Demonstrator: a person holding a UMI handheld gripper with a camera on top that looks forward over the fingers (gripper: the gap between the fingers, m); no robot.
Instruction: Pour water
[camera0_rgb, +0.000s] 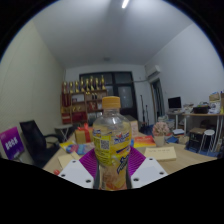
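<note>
Clear yellow-capped bottle (112, 140) stands upright between the tongs (112, 170).

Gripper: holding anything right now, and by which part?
Yes. The gripper is shut on the bottle, both pads pressing its labelled lower body, well below the orange cap.

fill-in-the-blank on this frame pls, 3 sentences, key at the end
1. The bottle between the claw fingers has a ____ cap.
2. The bottle stands ____, not tipped for pouring.
3. The pads on the fingers' inner faces are ____.

Missing words: yellow; upright; magenta
</note>
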